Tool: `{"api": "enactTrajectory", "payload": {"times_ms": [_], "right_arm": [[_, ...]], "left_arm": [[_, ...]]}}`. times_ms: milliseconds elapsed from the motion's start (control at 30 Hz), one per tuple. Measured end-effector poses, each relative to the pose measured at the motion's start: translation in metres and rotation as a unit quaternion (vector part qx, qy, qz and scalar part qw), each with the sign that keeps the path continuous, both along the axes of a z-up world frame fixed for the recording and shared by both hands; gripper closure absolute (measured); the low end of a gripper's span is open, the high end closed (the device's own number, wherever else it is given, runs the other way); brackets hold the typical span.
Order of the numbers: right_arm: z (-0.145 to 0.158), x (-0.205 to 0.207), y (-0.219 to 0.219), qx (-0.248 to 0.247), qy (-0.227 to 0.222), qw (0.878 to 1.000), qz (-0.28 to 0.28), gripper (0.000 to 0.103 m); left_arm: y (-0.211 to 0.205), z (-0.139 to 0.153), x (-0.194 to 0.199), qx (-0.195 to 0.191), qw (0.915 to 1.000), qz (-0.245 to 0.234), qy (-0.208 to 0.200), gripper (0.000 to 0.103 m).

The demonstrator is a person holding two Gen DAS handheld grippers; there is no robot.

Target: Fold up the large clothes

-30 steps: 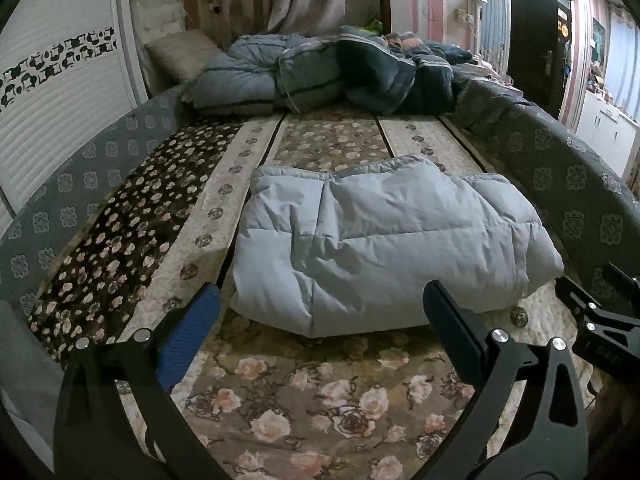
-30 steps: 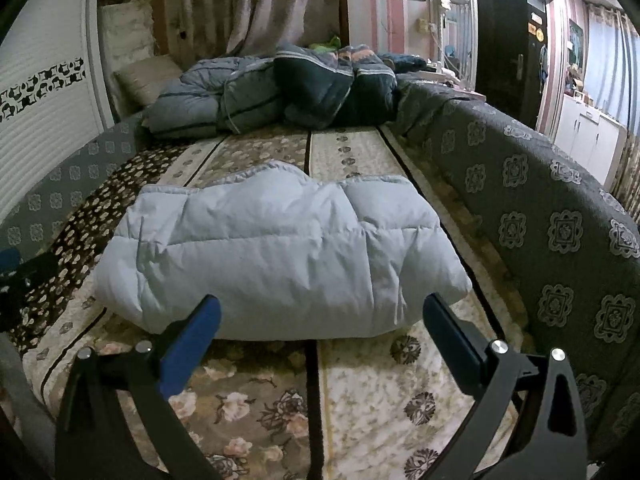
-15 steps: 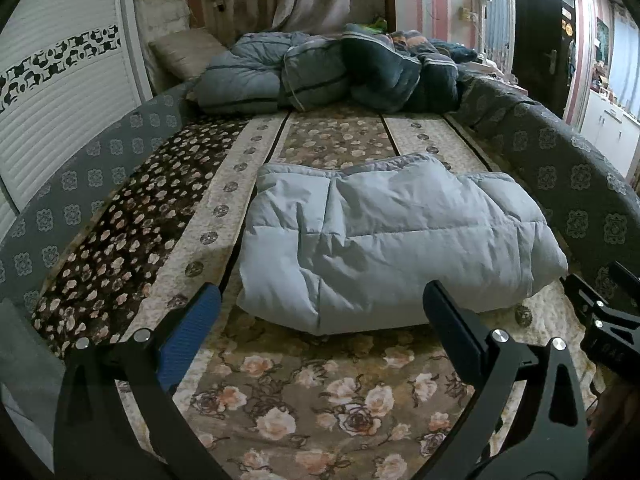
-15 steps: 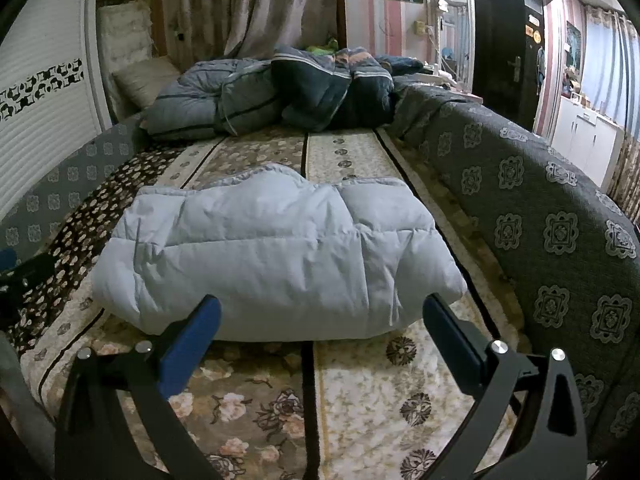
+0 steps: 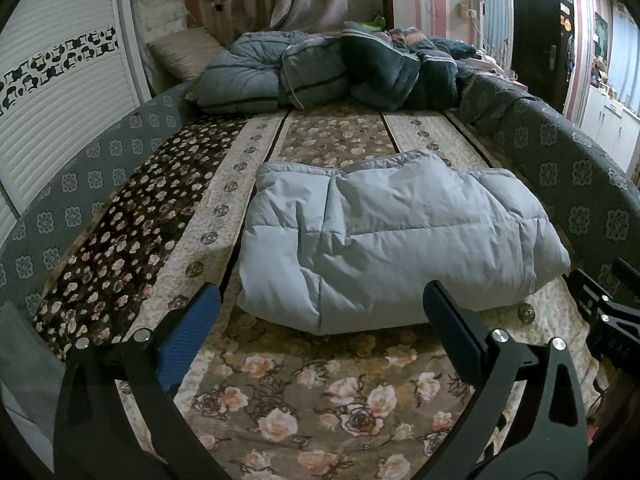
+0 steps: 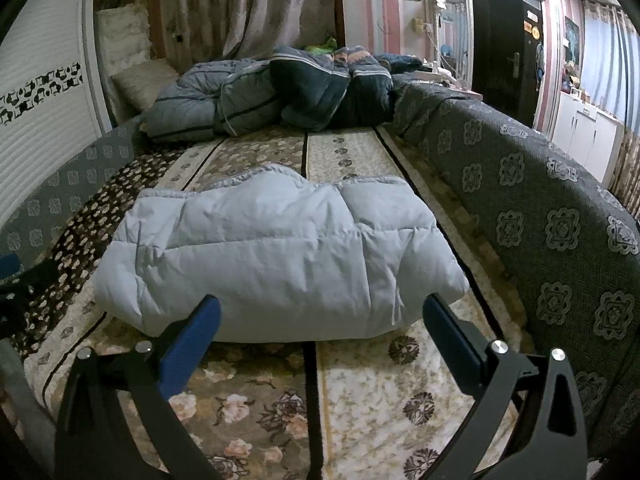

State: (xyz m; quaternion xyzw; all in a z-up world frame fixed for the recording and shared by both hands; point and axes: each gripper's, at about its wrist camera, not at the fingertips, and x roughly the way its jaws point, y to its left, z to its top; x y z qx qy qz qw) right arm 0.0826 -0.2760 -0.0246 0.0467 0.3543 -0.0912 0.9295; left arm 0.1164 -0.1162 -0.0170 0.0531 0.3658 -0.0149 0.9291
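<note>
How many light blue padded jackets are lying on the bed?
1. The light blue jacket lies folded in the middle of the bed, just ahead of both open grippers. Others may be hidden in the dark bedding pile at the far end.

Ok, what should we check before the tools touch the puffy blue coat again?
1. Puffy coat lying folded on the bed: ok.
2. Left tool open, holding nothing: ok.
3. Right tool open, holding nothing: ok.
4. Both tools apart from the coat: ok.
5. Floral bedspread bare in front of the coat: ok.
6. Sleeves tucked inside: cannot tell.
</note>
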Motion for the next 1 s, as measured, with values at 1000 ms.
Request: {"api": "enactTrajectory", "payload": {"times_ms": [1000], "right_arm": [[0.003, -0.003, 0.002, -0.002, -0.003, 1.0, -0.01, 0.002]], "left_arm": [[0.001, 0.001, -0.01, 0.016, 0.999, -0.029, -0.03, 0.003]]}}
